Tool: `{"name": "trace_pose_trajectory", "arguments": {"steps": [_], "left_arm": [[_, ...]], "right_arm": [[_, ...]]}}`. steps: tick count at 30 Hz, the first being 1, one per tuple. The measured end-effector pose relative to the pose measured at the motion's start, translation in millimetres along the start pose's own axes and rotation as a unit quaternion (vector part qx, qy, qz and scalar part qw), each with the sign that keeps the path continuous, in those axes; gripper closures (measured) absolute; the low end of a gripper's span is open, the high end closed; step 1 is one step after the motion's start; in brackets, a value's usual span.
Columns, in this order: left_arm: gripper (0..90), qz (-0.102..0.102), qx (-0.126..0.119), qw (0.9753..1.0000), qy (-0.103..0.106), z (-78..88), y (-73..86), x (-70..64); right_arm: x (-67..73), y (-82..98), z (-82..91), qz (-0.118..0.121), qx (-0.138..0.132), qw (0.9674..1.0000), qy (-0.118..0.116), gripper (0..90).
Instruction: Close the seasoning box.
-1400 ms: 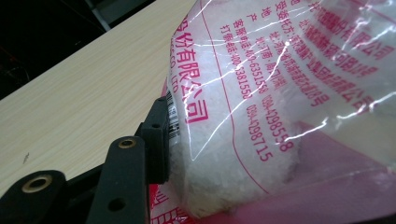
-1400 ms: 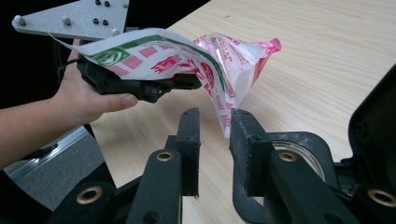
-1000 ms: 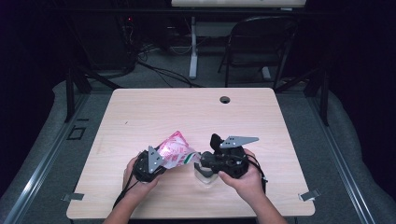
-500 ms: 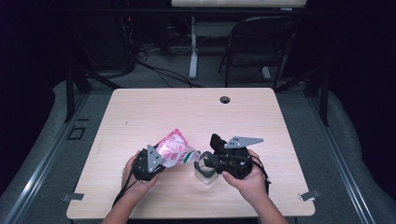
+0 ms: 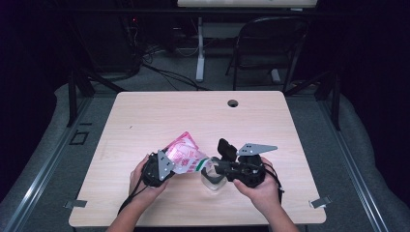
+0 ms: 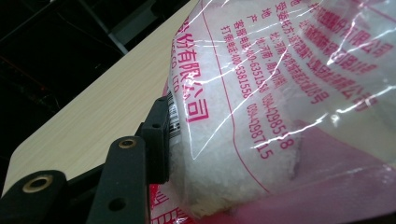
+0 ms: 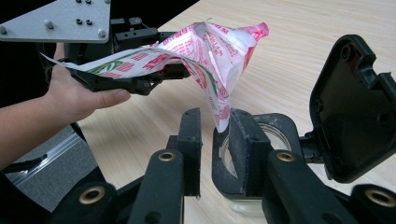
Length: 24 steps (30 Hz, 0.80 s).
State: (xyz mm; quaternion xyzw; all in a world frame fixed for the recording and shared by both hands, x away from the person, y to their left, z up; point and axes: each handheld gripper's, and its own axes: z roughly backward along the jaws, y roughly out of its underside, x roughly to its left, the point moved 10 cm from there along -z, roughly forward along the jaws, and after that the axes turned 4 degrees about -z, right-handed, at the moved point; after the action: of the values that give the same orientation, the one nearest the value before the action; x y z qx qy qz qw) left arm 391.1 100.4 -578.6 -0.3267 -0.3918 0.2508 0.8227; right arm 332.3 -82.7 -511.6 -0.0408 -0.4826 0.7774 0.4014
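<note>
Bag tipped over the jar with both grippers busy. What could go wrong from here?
1. The pink bag's cut corner hangs at the glass jar's rim, not clearly inside it, so granules may spill onto the table.
2. The left gripper clamps the bag's bulging body, so the slick film might slip.
3. The right gripper sits at the jar's mouth and may catch granules.

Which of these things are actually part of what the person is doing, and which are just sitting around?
In use:
pink and white bag, held by the left gripper
clear jar, in the right gripper

Just there:
table
black chair
floor cables
</note>
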Motion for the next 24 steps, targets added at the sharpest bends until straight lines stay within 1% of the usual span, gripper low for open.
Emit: {"name": "trace_pose_trajectory", "arguments": {"steps": [6,9,12,16,24], "left_arm": [[54.4,-0.014,0.001,0.9999,0.007,-2.4,-2.9,-9.1],[54.4,-0.024,0.003,0.9997,0.010,-3.5,-3.9,-12.6],[54.4,-0.026,0.003,0.9996,0.012,-4.2,-4.2,-14.9],[54.4,-0.026,0.003,0.9996,0.010,-3.9,-4.8,-15.1],[54.5,-0.036,0.003,0.9993,-0.001,-2.8,-5.7,-13.5]], "right_arm": [[0.1,1.7,0.5,0.002,0.001,1.0000,0.002,74.3],[-0.3,2.4,0.7,0.001,0.001,1.0000,0.004,74.6],[-0.3,2.3,1.4,0.002,0.000,1.0000,0.006,74.9],[0.1,2.5,1.5,0.003,0.000,1.0000,0.005,75.4],[1.6,3.6,0.1,0.007,0.003,1.0000,0.006,75.9]]}}
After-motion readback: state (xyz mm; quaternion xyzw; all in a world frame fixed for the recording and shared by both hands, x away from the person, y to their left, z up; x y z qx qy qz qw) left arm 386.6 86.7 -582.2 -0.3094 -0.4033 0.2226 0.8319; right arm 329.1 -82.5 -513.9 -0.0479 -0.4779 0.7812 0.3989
